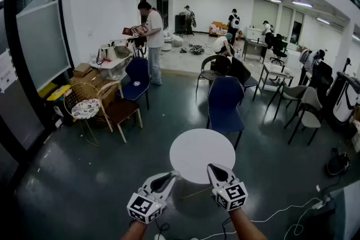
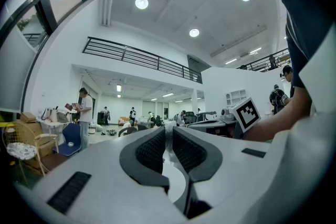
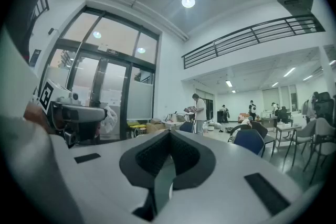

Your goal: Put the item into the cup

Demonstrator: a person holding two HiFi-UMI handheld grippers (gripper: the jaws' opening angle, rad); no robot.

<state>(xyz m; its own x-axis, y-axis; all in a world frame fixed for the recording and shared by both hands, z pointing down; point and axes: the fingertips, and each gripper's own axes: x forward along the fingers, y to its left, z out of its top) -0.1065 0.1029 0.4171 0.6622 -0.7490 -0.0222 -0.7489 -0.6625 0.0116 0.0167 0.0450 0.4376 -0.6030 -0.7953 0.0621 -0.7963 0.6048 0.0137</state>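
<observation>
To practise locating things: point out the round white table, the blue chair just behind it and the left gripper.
round white table (image 1: 194, 150): head view, bare top.
blue chair (image 1: 225, 97) behind it: head view, backrest.
left gripper (image 2: 169, 131): left gripper view, midway between its fingertips.

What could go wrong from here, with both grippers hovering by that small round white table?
The white cable lies loose close by and might trip someone stepping around. The table shows no cup or item, so the left gripper and right gripper may have nothing to pick up yet.
</observation>
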